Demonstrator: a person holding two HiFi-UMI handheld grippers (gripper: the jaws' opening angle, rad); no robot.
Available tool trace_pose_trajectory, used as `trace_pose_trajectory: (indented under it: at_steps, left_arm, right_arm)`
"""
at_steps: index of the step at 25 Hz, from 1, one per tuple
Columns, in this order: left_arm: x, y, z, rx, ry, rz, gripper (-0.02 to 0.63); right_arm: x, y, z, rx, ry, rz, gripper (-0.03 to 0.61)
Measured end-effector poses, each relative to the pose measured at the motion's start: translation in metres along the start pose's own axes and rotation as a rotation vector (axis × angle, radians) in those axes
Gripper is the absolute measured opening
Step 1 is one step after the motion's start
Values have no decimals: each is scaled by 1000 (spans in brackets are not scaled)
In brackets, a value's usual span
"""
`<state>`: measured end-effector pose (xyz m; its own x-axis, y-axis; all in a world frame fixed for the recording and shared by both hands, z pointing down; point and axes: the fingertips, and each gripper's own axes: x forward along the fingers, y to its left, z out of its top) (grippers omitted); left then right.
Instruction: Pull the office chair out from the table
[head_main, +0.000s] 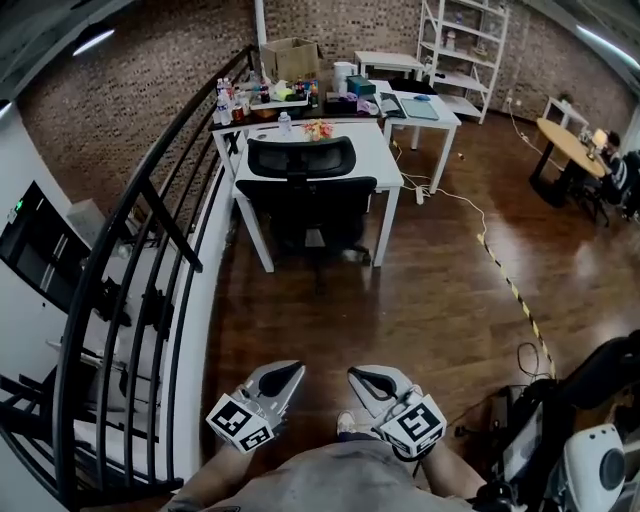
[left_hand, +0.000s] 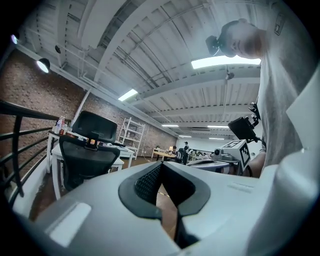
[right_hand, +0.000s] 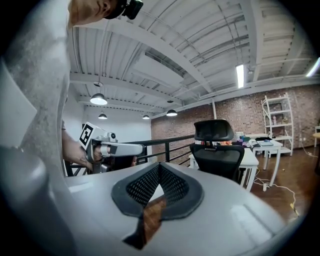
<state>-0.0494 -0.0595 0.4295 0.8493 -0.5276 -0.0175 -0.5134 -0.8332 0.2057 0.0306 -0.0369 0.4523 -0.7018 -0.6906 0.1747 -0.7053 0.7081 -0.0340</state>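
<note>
The black office chair (head_main: 305, 195) with a mesh back and headrest stands tucked under the white table (head_main: 378, 150), far ahead of me across the wooden floor. Both grippers are held low and close to my body, well short of the chair. My left gripper (head_main: 288, 372) is shut with nothing between its pads. Beside it, my right gripper (head_main: 358, 377) is likewise shut and empty. The left gripper view shows the chair (left_hand: 85, 155) at the left beyond the closed jaws. The chair (right_hand: 218, 150) appears right of centre in the right gripper view.
A black metal railing (head_main: 150, 260) runs along the left, up to the table's corner. A yellow-black cable strip (head_main: 512, 288) crosses the floor on the right. Bottles and a cardboard box (head_main: 290, 58) crowd the table's far end. Dark equipment (head_main: 560, 430) sits at my right.
</note>
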Motion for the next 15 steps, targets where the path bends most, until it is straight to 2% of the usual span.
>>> trace_pose_trajectory:
  at_steps: [6, 15]
  left_arm:
    - [57, 35, 4, 6, -4, 43, 0]
    - [91, 101, 9, -26, 20, 99, 0]
  right_arm:
    - [24, -63, -2, -8, 17, 22, 6]
    - [81, -127, 0, 36, 28, 28, 6]
